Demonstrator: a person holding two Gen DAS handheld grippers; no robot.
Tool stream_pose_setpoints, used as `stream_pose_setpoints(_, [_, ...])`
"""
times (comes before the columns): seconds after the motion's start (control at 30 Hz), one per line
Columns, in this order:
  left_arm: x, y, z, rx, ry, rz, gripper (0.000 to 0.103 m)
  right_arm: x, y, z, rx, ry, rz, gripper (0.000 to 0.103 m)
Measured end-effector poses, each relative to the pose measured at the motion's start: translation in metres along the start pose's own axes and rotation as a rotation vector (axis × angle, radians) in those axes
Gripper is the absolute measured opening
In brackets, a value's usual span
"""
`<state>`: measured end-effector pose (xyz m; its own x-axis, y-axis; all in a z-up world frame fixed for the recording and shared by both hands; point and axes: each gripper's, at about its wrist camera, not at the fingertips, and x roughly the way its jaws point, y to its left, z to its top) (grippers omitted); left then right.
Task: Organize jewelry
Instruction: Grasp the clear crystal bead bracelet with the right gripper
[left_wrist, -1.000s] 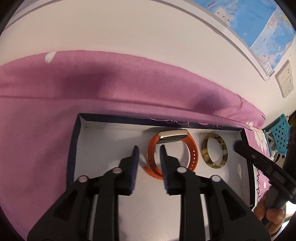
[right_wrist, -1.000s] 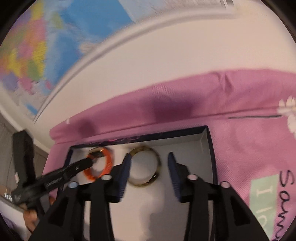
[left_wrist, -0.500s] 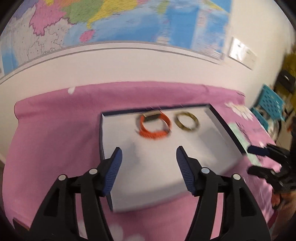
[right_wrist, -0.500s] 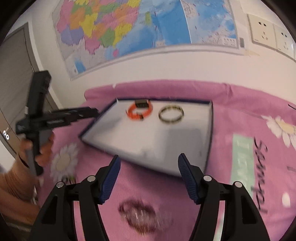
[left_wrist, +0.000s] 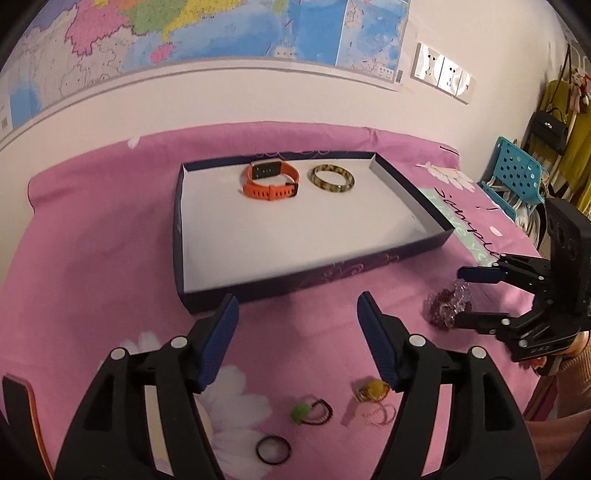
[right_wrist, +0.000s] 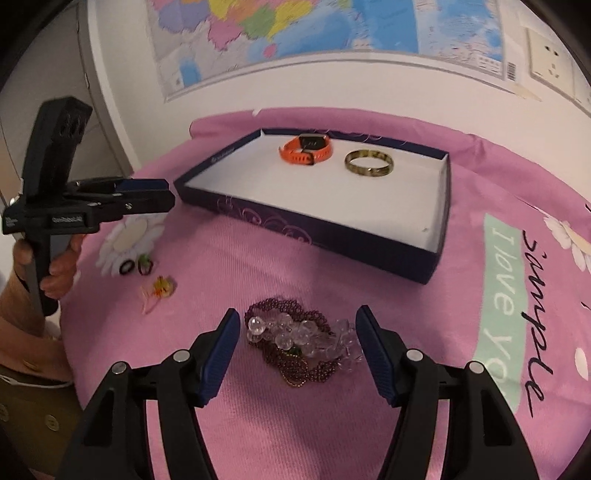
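In the right wrist view the right gripper stands with its jaws spread wide and empty, and the beaded bracelets lie at lower centre of the frame, directly between and just ahead of the two blue pads. The pile's long axis runs left to right across the gap, so it is the right claw, not the left, that is placed to close on it. The heap is a tangle of small dark purple beads and larger clear ones (how many separate strands I cannot tell). It lies on the pink cloth, outside the box in the upper centre. The left gripper is likewise wide open, holding nothing, with the small hair ties low in its frame.
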<state>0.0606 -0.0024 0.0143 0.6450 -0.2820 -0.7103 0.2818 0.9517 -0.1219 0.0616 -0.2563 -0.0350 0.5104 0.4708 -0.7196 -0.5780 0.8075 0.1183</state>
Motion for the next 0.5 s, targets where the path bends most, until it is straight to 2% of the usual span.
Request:
stream_pose_setpoints(0.03, [0.000, 0.000, -0.002, -0.005, 0.002, -0.002, 0.066, 0.000, 0.001, 0.000, -0.008, 0.000, 0.000, 0.062])
stream_pose_setpoints(0.17, [-0.003, 0.000, -0.010, -0.016, 0.006, -0.003, 0.067, -0.001, -0.001, -0.001, -0.015, 0.003, -0.010, 0.037])
stream_pose_setpoints(0.23, [-0.003, 0.000, -0.013, -0.026, 0.006, 0.001, 0.067, -0.002, -0.003, -0.002, -0.003, 0.002, -0.004, 0.033])
stream_pose_setpoints(0.33, [-0.005, 0.002, -0.014, -0.040, 0.004, -0.008, 0.067, -0.003, -0.006, -0.001, 0.015, 0.000, 0.009, 0.012])
stream_pose_setpoints(0.5, [-0.010, 0.005, -0.018, -0.053, -0.007, -0.022, 0.067, -0.008, -0.014, 0.000, 0.074, -0.020, 0.026, 0.010])
